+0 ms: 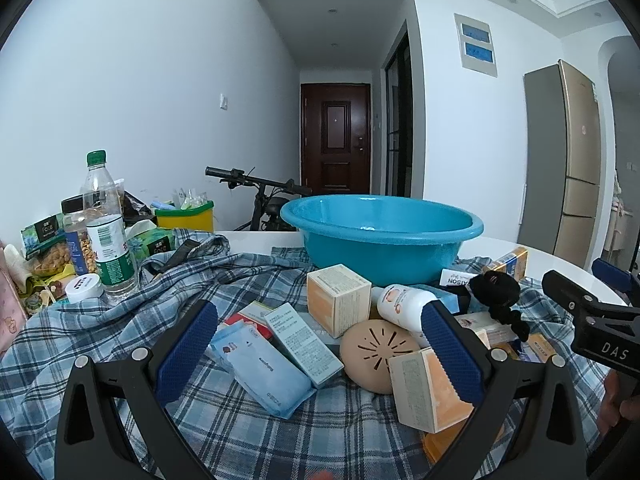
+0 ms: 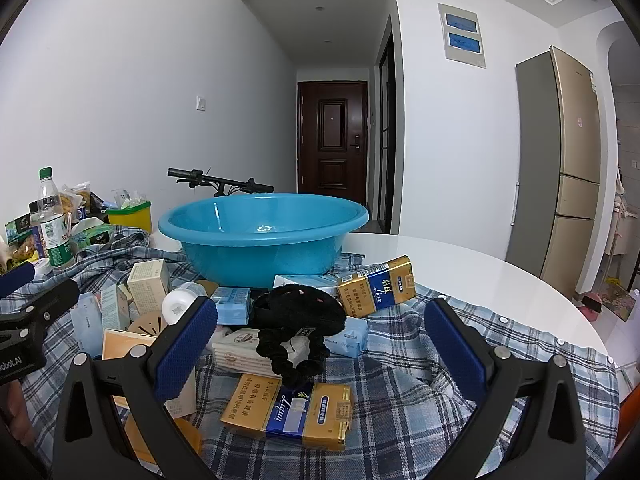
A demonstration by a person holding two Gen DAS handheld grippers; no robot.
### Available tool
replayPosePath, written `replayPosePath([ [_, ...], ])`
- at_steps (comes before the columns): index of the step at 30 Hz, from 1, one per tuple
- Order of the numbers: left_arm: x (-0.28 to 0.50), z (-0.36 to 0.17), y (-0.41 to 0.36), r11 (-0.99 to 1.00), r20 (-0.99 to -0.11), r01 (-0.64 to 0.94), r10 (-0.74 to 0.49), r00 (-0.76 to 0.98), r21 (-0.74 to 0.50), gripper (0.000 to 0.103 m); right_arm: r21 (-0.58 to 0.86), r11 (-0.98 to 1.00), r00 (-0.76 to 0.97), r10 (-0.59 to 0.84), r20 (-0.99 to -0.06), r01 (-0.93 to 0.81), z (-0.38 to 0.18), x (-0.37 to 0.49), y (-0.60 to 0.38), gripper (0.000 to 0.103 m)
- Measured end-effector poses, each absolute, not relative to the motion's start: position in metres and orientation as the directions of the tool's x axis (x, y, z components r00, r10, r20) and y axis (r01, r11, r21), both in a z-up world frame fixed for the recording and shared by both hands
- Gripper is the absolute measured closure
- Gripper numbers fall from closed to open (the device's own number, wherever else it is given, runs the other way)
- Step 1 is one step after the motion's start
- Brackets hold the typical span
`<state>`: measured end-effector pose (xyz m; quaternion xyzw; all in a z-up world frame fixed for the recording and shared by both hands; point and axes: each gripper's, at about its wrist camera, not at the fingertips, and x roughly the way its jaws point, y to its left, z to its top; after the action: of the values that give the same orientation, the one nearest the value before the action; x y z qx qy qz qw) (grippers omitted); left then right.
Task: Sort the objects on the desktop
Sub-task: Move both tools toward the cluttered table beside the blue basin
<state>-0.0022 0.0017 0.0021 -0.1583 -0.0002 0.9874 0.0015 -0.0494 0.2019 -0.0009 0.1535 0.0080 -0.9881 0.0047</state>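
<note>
A blue plastic basin (image 1: 382,236) (image 2: 260,236) stands empty at the back of a plaid cloth (image 1: 120,320) (image 2: 420,360). In front of it lies a pile of small things: orange-and-white boxes (image 1: 338,300), a pale blue pack (image 1: 260,368), a tan vented disc (image 1: 376,354), a white bottle (image 1: 404,304), black scrunchies (image 2: 296,320) and gold-and-blue cartons (image 2: 376,288) (image 2: 292,412). My left gripper (image 1: 320,348) hovers open over the packs and disc, holding nothing. My right gripper (image 2: 320,344) hovers open above the scrunchies and the near carton, also holding nothing.
At the left stand a green-capped water bottle (image 1: 106,224), a nut jar, snack bags, tissue packs and a yellow bin (image 1: 186,218). The round white table (image 2: 460,264) is bare at the right. A bicycle, hallway door and fridge (image 2: 560,168) lie beyond.
</note>
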Motion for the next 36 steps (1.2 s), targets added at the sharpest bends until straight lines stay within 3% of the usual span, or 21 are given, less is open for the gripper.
replayPosePath([
  [23, 0.001, 0.004, 0.004, -0.999, -0.294, -0.041, 0.042, -0.955, -0.007, 0.000, -0.015, -0.999, -0.949, -0.037, -0.314, 0.044, -0.001, -0.052, 0.200, 0.000],
  [28, -0.008, 0.005, 0.014, -0.997, -0.342, -0.075, 0.060, -0.938, 0.033, 0.000, -0.025, -0.999, -0.945, -0.031, -0.326, 0.042, -0.001, -0.054, 0.198, 0.000],
  [36, -0.027, 0.034, 0.007, -0.994, -0.410, -0.083, 0.105, -0.906, -0.071, 0.000, -0.021, -0.997, -0.940, -0.065, -0.334, 0.076, 0.026, -0.056, 0.199, 0.000],
])
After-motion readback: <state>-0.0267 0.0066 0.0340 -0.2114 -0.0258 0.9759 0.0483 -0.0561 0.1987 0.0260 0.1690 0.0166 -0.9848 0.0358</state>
